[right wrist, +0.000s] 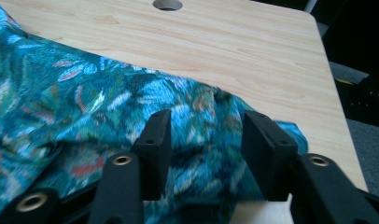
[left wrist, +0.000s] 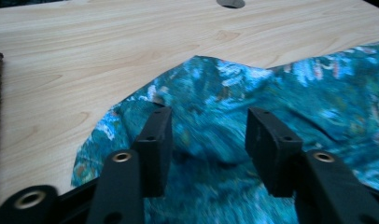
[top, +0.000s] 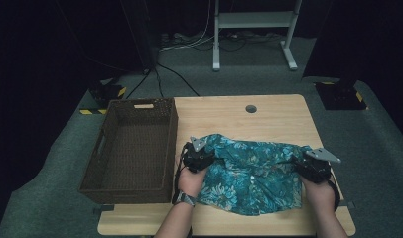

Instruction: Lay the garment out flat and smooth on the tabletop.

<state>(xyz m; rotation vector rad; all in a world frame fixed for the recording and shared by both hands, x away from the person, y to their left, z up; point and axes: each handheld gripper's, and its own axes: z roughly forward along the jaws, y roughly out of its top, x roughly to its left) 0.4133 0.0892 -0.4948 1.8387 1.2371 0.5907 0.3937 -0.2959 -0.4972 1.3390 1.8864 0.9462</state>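
Shirt lies on wooden table; dark carpeted room around.

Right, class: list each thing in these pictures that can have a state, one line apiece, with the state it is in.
Floral shirt: lying crumpled on the table, folded over, not flat.
Wicker basket: upright at the table's left, nothing in it.
Left claw: jaws apart over the shirt's left edge, not pinching it.
Right claw: jaws apart over the shirt's right edge, not pinching it.
Table: wooden top, far part bare, with a cable hole.
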